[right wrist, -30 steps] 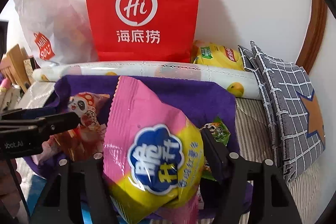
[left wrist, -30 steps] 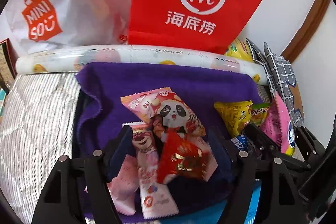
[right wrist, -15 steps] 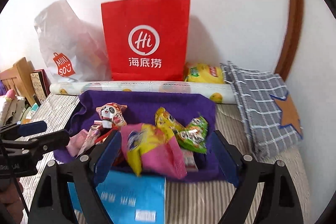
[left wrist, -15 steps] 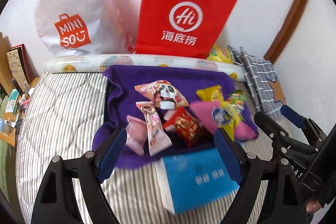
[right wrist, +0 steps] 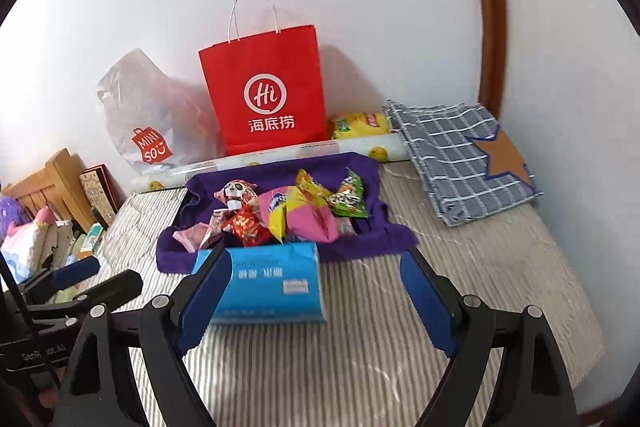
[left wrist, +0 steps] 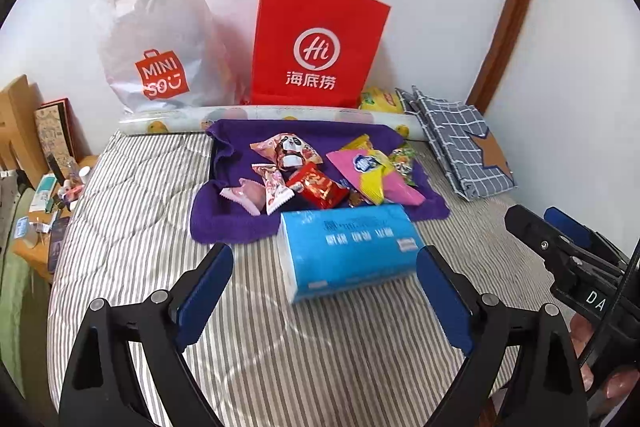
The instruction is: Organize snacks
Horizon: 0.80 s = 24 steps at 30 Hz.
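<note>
Both grippers, left and right, had just opened wide and hung empty above the striped bed; beyond the tissue pack, the snacks lay gathered on the purple cloth, apparently already sorted there.

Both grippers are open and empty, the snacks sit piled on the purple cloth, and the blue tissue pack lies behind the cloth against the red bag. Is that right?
Not quite. The blue tissue pack lies in front of the purple cloth, on its near side, far from the red bag; the left wrist view shows it. The rest holds: left gripper and right gripper open and empty, snacks piled on the cloth.
</note>
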### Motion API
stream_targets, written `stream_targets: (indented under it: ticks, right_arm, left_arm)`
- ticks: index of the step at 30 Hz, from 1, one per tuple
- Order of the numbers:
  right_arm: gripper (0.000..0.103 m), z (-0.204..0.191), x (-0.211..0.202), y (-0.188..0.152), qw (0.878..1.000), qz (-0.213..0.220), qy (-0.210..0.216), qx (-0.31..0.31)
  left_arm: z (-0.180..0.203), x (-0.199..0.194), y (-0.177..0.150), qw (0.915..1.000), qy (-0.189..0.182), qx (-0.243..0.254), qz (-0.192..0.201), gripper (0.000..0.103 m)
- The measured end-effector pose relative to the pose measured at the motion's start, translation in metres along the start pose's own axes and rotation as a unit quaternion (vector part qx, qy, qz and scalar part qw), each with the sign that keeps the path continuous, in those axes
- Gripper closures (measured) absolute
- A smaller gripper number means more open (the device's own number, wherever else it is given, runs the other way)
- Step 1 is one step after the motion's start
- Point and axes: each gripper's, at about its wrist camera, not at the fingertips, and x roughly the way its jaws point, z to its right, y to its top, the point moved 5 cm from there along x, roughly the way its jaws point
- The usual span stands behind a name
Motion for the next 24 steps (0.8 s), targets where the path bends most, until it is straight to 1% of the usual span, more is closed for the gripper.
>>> stream_targets:
  ticks: [6,8,10,16,24]
  right_arm:
    - [0.002,-0.001,-0.032,-0.014,1.0,0.014,-0.017,-0.015]
    - [0.002,0.0,-0.037,-0.016,0.999,0.015,-0.026,-0.015]
    - [0.002,0.001,-0.042,-0.018,0.999,0.017,-0.031,-0.015]
    - [0.002,0.005,-0.05,-0.02,0.999,0.02,-0.031,-0.008]
    - [0.002,0.006,-0.057,-0.02,0.999,0.025,-0.031,-0.002]
  left_arm:
    - [0.008,-0.022,-0.009,0.9997,0.017,0.008,0.015,0.01]
    - [0.013,-0.029,-0.01,0.9992,0.028,0.016,0.022,0.01]
    - [0.016,-0.033,-0.01,0.999,0.03,0.021,0.026,0.01]
    - [0.022,-0.039,-0.011,0.9983,0.041,0.029,0.031,0.01]
    - [0.022,-0.04,-0.013,0.9982,0.043,0.031,0.028,0.01]
